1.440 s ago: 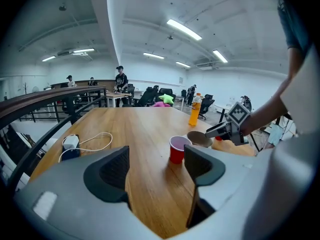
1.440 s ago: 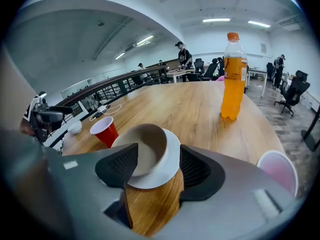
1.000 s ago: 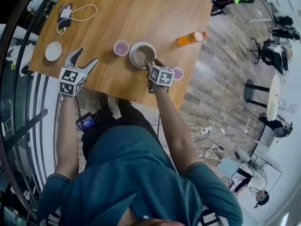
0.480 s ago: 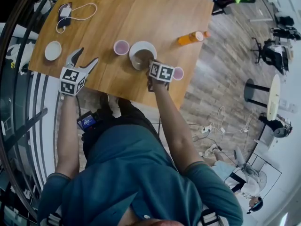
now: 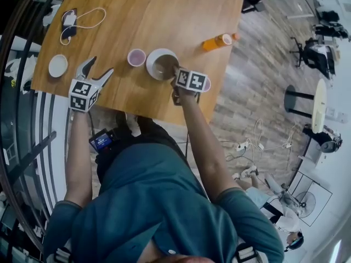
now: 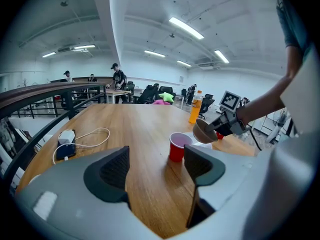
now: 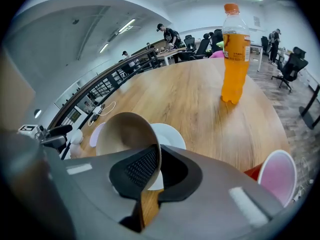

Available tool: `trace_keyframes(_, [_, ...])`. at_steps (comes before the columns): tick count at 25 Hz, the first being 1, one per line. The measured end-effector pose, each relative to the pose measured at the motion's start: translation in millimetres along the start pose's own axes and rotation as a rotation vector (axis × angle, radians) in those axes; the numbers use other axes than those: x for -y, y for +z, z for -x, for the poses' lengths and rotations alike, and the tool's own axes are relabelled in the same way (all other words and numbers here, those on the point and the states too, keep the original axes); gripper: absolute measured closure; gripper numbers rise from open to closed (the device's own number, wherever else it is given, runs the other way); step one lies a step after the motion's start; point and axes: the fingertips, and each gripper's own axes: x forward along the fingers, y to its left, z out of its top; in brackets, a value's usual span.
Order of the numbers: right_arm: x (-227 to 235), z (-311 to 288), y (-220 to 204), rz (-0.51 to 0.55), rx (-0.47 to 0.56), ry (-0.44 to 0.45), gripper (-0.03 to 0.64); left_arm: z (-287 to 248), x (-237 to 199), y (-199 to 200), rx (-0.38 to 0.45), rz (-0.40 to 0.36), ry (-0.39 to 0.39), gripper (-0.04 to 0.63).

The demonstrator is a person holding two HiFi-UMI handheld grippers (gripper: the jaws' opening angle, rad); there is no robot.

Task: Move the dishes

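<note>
1. The right claw (image 7: pixel 156 170) has just been closing and is now pinching the rim of the brown bowl (image 7: pixel 125 134).
2. The bowl is hanging tilted over the white plate (image 7: pixel 172 134), near the near edge of the surface (image 5: pixel 164 15).
3. The left claw (image 6: pixel 155 166) is hovering wide open and empty by the near left corner.

We reach both arms forward, bare forearms coming out of short teal sleeves. Our left arm (image 5: pixel 77 152) runs nearly straight. At its end the grey left gripper (image 5: pixel 102 64), with its black-and-white marker cube, tilts gently downward. Its two fingers (image 6: pixel 107 171) stand well apart with nothing between them. Our right arm (image 5: pixel 200 147) angles inward, and the right gripper (image 5: pixel 176 71) points more steeply down. Its fingers (image 7: pixel 142 169) have just been closing and pinch the rim of a tilted brown bowl (image 7: pixel 125 131), one pad inside the wall and one outside.
</note>
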Motion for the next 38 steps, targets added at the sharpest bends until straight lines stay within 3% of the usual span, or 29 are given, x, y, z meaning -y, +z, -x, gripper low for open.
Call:
trace_keyframes(10, [29.1, 43.0, 48.5, -0.056, 0.085, -0.008, 0.598, -12.0, 3.4, 7.4, -0.013, -0.022, -0.035, 0.255])
trace_keyframes(19, [82.6, 80.3, 70.3, -0.159, 0.131, -0.044, 0.598, -14.2, 5.5, 1.9, -0.022, -0.026, -0.046, 0.255])
trace_keyframes(38, [200.1, 89.2, 47.6, -0.286, 0.056, -0.159, 0.598, -36.7, 16.8, -6.5, -0.061, -0.033, -0.059, 0.255])
